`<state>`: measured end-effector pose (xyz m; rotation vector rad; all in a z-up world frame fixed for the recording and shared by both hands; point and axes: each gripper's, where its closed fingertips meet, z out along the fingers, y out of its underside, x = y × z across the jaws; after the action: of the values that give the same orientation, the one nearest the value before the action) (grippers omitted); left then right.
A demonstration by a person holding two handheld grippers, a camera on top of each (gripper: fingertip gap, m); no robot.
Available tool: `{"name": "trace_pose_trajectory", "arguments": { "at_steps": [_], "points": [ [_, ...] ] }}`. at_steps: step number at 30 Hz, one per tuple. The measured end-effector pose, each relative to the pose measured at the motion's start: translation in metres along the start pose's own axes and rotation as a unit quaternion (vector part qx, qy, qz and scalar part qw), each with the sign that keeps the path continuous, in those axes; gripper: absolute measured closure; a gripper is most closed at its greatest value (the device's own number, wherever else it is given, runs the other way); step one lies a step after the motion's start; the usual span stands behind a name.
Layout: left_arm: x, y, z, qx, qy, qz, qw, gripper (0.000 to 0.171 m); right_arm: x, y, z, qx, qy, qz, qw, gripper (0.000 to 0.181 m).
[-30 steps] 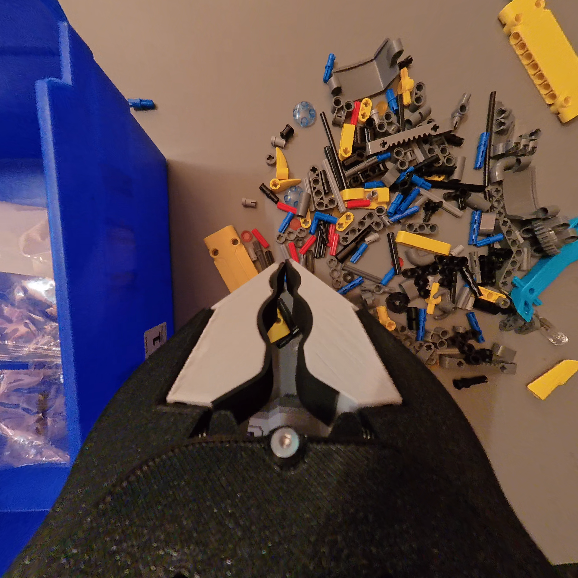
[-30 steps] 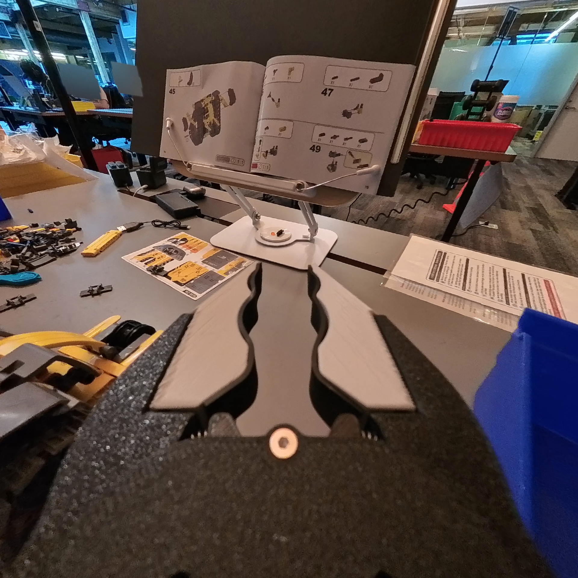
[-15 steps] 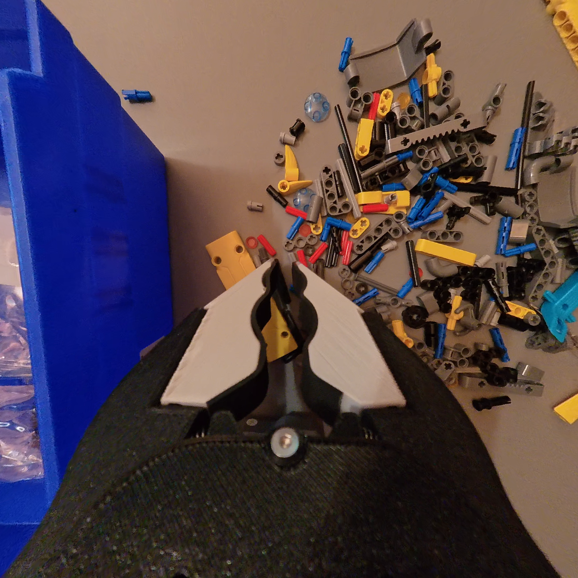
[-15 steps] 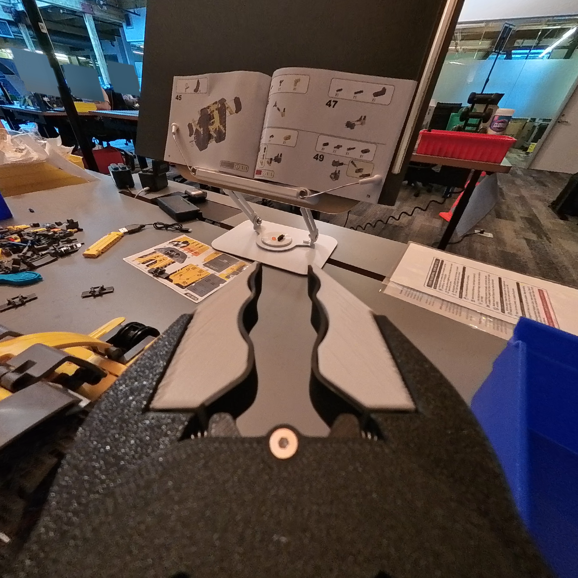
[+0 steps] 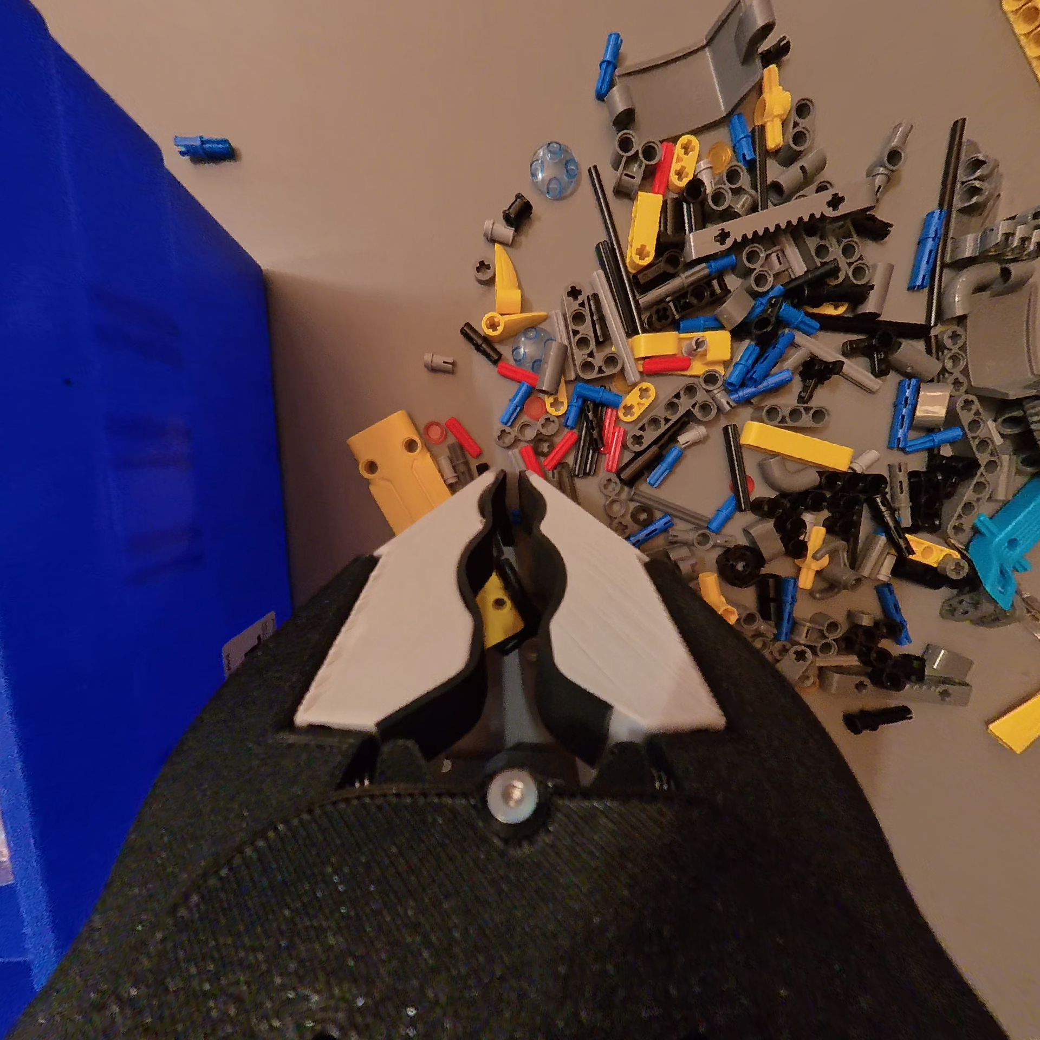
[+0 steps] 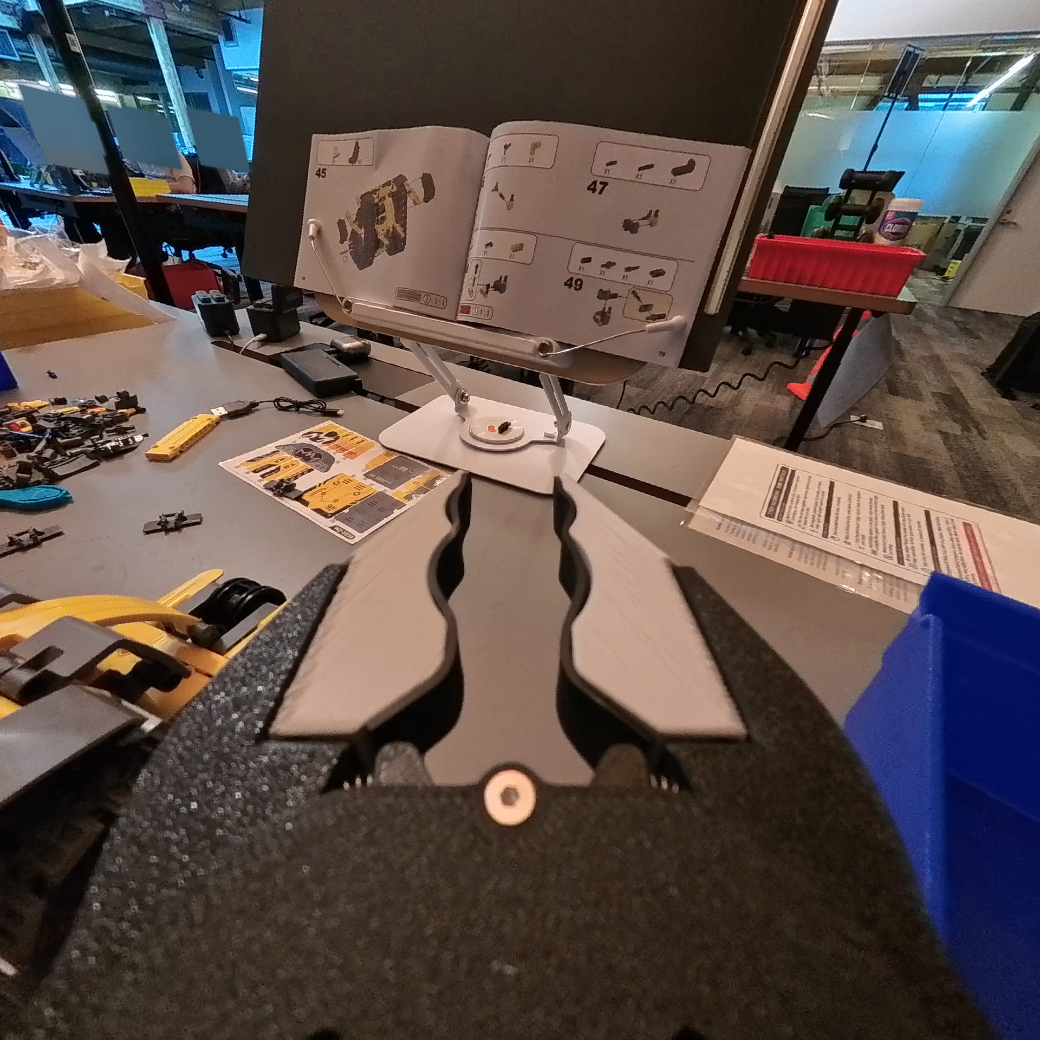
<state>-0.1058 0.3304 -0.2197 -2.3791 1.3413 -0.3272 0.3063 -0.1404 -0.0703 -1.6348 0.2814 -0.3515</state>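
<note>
A grey counter in an open workshop is seen, with desks and a red tub behind. On the left, the left hand-held gripper is closed almost tip to tip, and a small yellow piece with a black pin is pinched deeper between its black pads; how firmly it is seated cannot be told. Just beyond the tips, a scattered pile of small plastic building parts is spread over the counter, and an orange-yellow panel lies just beside the left fingertip. A blue bin stands close on the left. The held piece is judged light, stiff and smooth, so it could twist or slip; it is best gripped across its flat faces. On the right, the right hand-held gripper is held wide and empty above the counter, pointed at a white stand on which an open instruction booklet is propped. A sticker sheet is seen near it, a part-built yellow and grey model at lower left, and a printed sheet at right.
</note>
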Motion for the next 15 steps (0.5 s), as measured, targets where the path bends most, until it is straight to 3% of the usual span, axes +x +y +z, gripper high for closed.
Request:
{"name": "trace_pose_trajectory", "arguments": {
  "at_steps": [15],
  "points": [
    [0.0035,-0.0024,0.0011,0.001,0.008,0.001,1.0,0.171,0.0001,-0.0003,-0.0002,0.0,0.001,-0.002,1.0,0.153]
  ]
}}
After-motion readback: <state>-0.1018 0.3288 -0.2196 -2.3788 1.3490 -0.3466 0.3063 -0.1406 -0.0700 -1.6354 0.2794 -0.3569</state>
